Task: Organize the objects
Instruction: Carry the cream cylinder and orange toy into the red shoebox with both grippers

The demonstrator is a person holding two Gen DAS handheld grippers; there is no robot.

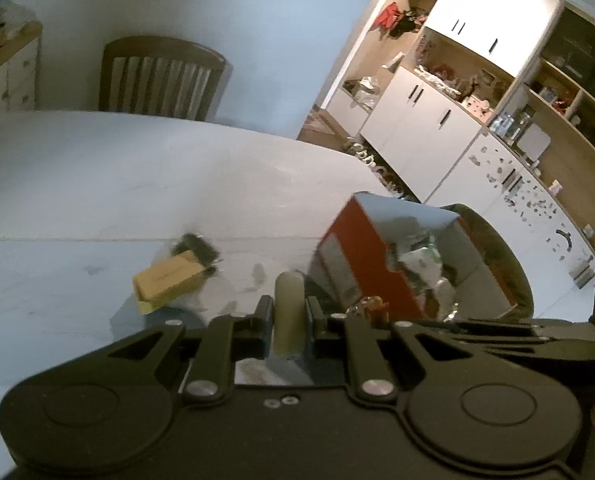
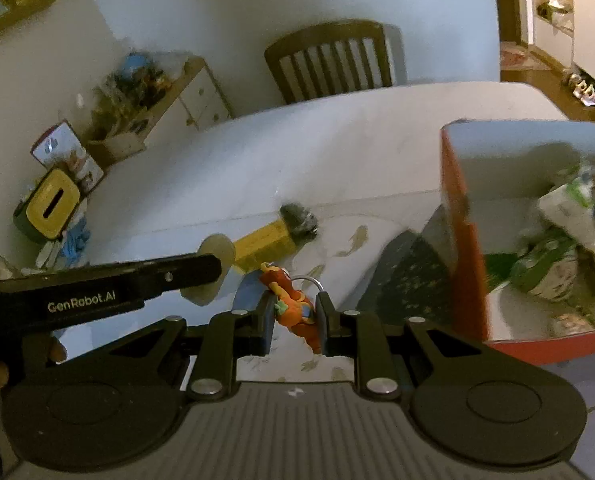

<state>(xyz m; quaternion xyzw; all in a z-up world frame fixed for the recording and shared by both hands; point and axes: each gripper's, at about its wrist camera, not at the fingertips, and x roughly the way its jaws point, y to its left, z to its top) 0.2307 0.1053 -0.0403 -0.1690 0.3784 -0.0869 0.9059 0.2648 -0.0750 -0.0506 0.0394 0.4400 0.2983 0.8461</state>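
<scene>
The left gripper (image 1: 288, 312) is clenched on a pale, cream-coloured flat disc (image 1: 288, 308), seen edge-on in the left wrist view and as a round shape (image 2: 211, 269) in the right wrist view, where it sticks out past the black fingers. The right gripper (image 2: 295, 314) is clamped on a small orange figure keychain (image 2: 293, 304), whose silver metal ring (image 2: 309, 280) pokes out just beyond the fingertips.

Both grippers hang above a white table (image 1: 97, 168), the left one crossing in front of the right wrist camera from the left. Below them on the table lies a yellow-handled brush with dark bristles (image 1: 177, 274), flat on its side; the bristle end points away from the cameras.

Just to the right stands an open red cardboard box with a grey inside (image 1: 361, 256), holding green-and-white packets and crumpled wrappers (image 2: 553, 240). It sits near the table's right edge.

Behind the table is a brown wooden slat-back chair (image 1: 161, 76) against a pale wall. White cupboards with open shelves (image 1: 429, 108) fill the far right.
</scene>
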